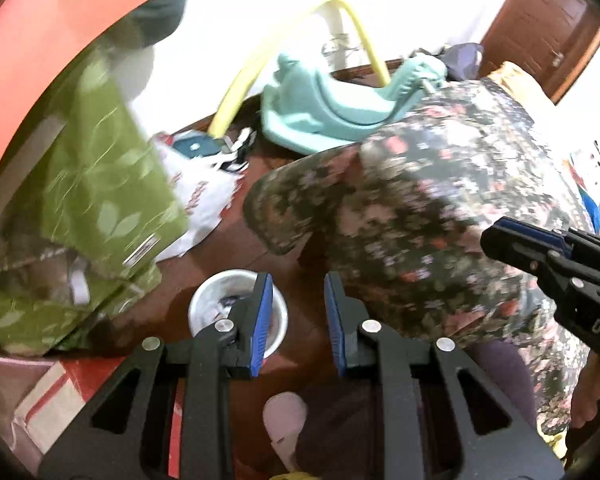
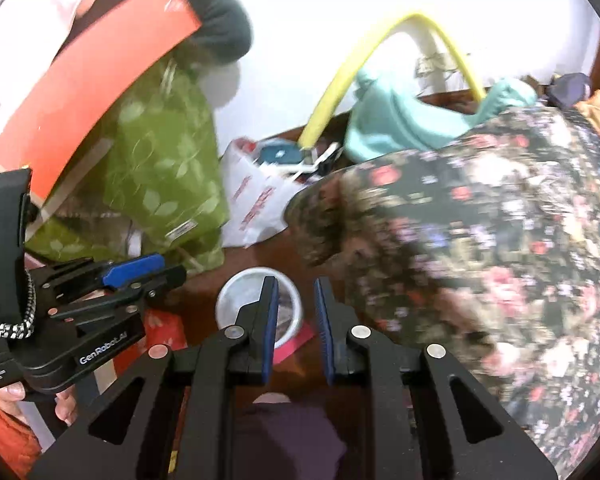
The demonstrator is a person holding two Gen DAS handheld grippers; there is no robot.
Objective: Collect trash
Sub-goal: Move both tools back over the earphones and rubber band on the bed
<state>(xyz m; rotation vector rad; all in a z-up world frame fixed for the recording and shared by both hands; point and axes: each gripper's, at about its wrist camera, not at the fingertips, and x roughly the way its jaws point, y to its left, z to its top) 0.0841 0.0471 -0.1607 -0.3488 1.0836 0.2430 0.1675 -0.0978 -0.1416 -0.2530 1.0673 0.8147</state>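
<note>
A cluttered bedroom corner with a dark wooden floor (image 1: 256, 248), white wall behind.

Both tools hang above a small white bin (image 2: 260, 304) standing upright on the floor, mouth up, with scraps already inside. The left gripper (image 1: 296, 320) and right gripper (image 2: 296, 320) each hold their jaws slightly apart and pinch nothing. To my eye this is the gap between drops: next comes finding more litter, likely the crumpled white plastic bag (image 1: 196, 200) lying beside the green leaf-print bag (image 1: 112, 184) and near the flowered bedspread (image 1: 440, 208). It has no clear long axis, so any raised fold would do, after spreading the jaws wider.
</note>
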